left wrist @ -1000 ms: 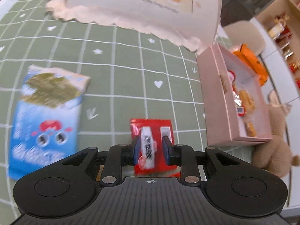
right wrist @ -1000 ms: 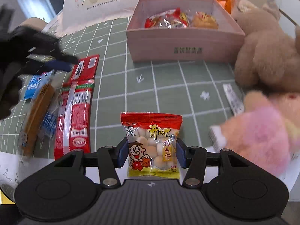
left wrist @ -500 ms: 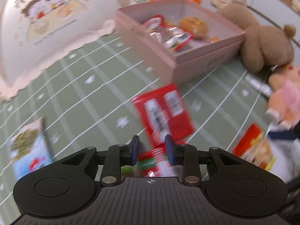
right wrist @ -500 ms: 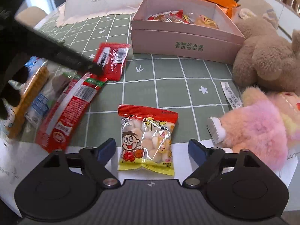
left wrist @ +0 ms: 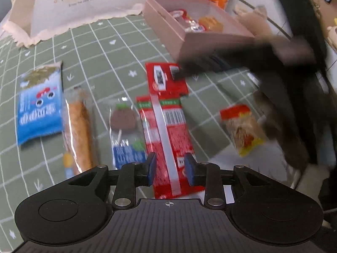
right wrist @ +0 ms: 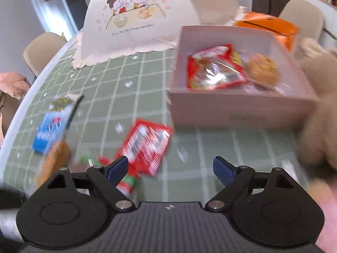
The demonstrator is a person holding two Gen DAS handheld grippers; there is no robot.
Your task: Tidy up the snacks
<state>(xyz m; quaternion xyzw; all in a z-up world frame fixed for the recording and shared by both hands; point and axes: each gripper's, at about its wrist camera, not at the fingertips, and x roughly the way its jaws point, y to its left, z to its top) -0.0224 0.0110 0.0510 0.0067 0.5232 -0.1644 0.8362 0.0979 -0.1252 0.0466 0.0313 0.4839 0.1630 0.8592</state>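
Half-blurred right claw (left wrist: 185, 71) over packets

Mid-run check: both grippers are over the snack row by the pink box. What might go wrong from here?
1. The left gripper straddles the long red packet, which lies tight against the lollipop packet; closing may snag both.
2. The right gripper is open and empty near the small red packet; the arms look close enough to collide.
3. The pink box already holds snacks, so a long packet may catch its wall.
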